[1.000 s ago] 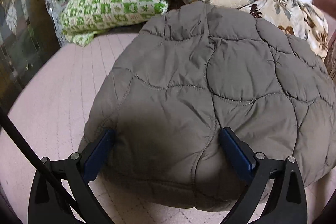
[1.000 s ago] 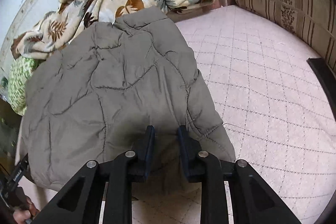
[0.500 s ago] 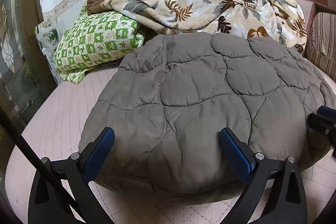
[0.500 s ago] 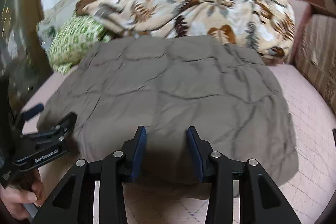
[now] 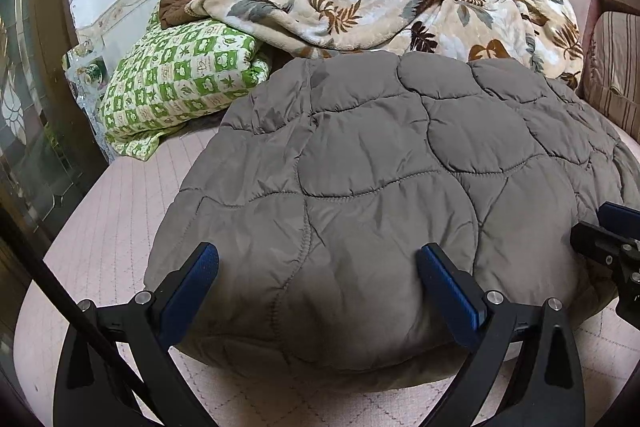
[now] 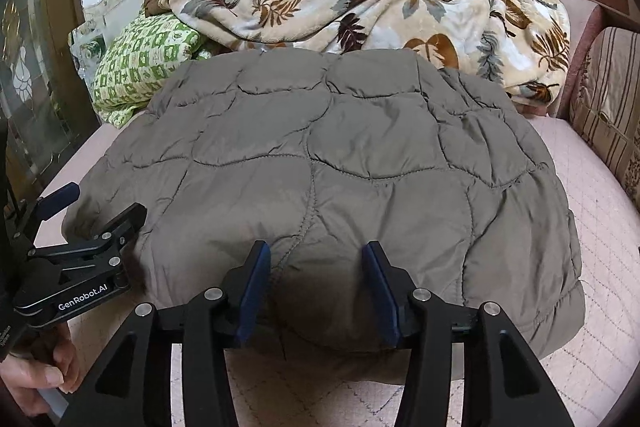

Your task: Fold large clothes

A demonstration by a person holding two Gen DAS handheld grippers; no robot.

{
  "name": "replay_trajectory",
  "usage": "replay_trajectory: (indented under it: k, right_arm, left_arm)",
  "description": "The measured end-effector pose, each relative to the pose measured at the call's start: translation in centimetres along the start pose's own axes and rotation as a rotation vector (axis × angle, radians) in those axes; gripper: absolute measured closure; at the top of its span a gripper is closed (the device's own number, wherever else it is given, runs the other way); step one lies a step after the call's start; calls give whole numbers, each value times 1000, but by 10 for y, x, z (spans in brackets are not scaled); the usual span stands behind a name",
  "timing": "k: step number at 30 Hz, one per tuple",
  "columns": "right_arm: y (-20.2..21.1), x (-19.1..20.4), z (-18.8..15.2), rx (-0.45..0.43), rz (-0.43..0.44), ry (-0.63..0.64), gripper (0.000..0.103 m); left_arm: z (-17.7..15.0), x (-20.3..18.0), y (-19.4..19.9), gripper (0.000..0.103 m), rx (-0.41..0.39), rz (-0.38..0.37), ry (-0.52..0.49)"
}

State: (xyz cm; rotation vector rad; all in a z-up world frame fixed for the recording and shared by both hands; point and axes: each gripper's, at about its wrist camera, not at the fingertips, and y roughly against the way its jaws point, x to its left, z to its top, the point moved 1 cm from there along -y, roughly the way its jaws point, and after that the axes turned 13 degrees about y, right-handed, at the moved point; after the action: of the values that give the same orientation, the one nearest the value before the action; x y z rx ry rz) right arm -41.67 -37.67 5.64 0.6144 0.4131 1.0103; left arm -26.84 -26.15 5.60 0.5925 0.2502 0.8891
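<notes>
A grey quilted puffer jacket (image 5: pixel 380 187) lies folded on the pink quilted bed; it also fills the right wrist view (image 6: pixel 340 167). My left gripper (image 5: pixel 318 283) is wide open at the jacket's near left edge, holding nothing. My right gripper (image 6: pixel 316 283) is open, its blue pads to either side of a bulge at the jacket's near edge. The left gripper shows at the left of the right wrist view (image 6: pixel 92 223), and the right gripper at the right edge of the left wrist view (image 5: pixel 612 239).
A leaf-print blanket (image 5: pixel 400 11) is heaped behind the jacket against the white wall. A green checked pillow (image 5: pixel 176 83) lies at the back left. A striped cushion (image 6: pixel 608 99) and sofa arm stand at the right. Pink quilted bed surface (image 6: pixel 600 227) surrounds the jacket.
My right gripper has opened and let go of the jacket's edge, and swung round to face the wall. Both grippers have drawn back slightly from the jacket.
</notes>
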Motion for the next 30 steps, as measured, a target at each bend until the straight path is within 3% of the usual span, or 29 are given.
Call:
replay_trajectory:
  k: [25,30]
  right_arm:
    - [-14,0,-3,50,12,15,33]
    - [-1,-10,0,30,40,-42,33]
  left_arm:
    - [-3,3,-14,2,75,-20,14]
    - [7,16,-6,2,112,-67,81]
